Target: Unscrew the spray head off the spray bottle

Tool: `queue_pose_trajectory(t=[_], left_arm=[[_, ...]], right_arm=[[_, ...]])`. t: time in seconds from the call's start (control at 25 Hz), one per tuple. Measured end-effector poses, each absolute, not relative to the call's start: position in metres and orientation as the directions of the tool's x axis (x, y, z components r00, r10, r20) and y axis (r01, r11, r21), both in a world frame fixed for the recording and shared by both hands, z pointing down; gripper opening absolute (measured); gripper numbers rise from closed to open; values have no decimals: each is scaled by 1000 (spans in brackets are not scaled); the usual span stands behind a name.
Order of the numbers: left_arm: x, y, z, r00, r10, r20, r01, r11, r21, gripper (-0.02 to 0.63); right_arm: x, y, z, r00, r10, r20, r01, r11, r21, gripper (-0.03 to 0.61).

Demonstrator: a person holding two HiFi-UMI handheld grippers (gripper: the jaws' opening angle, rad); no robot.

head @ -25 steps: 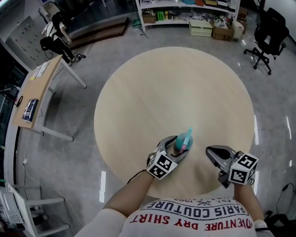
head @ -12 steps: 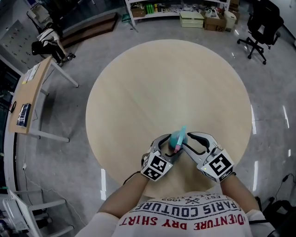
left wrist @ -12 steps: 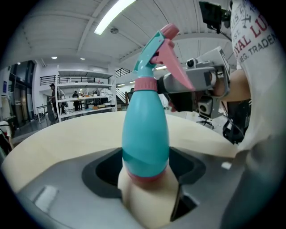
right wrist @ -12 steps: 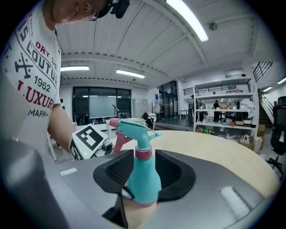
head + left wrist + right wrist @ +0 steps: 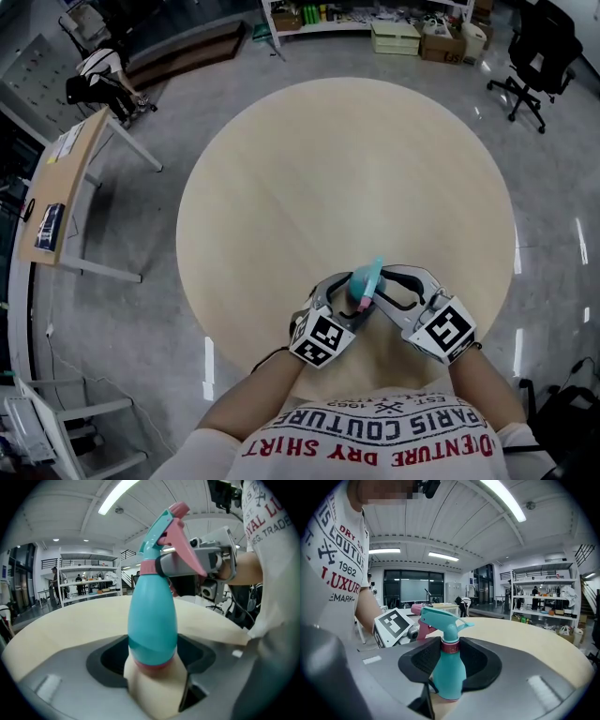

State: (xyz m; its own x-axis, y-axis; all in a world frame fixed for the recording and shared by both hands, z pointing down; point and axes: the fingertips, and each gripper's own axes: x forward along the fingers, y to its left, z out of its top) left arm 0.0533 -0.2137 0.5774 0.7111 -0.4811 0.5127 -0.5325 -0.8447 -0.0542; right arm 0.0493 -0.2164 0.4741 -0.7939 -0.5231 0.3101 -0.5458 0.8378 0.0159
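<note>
A teal spray bottle (image 5: 366,281) with a pink trigger and pink collar (image 5: 450,647) is at the near edge of the round wooden table (image 5: 347,169). My left gripper (image 5: 352,298) is shut on the bottle's lower body (image 5: 152,620), pads against both sides. My right gripper (image 5: 380,286) comes in from the right at neck height. Its jaws have just been opening from shut, and the pads now touch the collar on both sides under the spray head (image 5: 164,531). In the right gripper view, the left gripper's marker cube (image 5: 393,625) shows behind the bottle.
A small wooden desk (image 5: 66,187) stands on the floor at the left. Shelves with boxes (image 5: 375,19) run along the far wall, and an office chair (image 5: 539,56) is at the far right. The table's near edge lies just under both grippers.
The right gripper, shut and off to the right of the bottle a second ago, has swung left and rolled, and its jaws now sit around the bottle's neck. The left gripper has kept its hold.
</note>
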Motion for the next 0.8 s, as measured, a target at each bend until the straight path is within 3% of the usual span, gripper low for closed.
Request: queue_pose_trajectory(t=[0.16, 0.48, 0.64, 0.8], left_arm=[[55, -212, 575, 740, -423, 523, -459, -886, -67, 319], [59, -199, 575, 800, -126, 587, -150, -989, -9, 321], [60, -202, 575, 797, -135, 589, -161, -987, -8, 321], [57, -205, 577, 790, -223, 571, -272, -962, 0, 321]], right_arm=[[48, -213, 471, -857, -387, 340, -382, 920, 84, 124], [52, -204, 472, -921, -88, 380, -102, 995, -15, 124], [52, -206, 472, -925, -116, 363, -143, 989, -48, 129], [59, -206, 469, -931, -212, 298, -267, 951, -158, 151]])
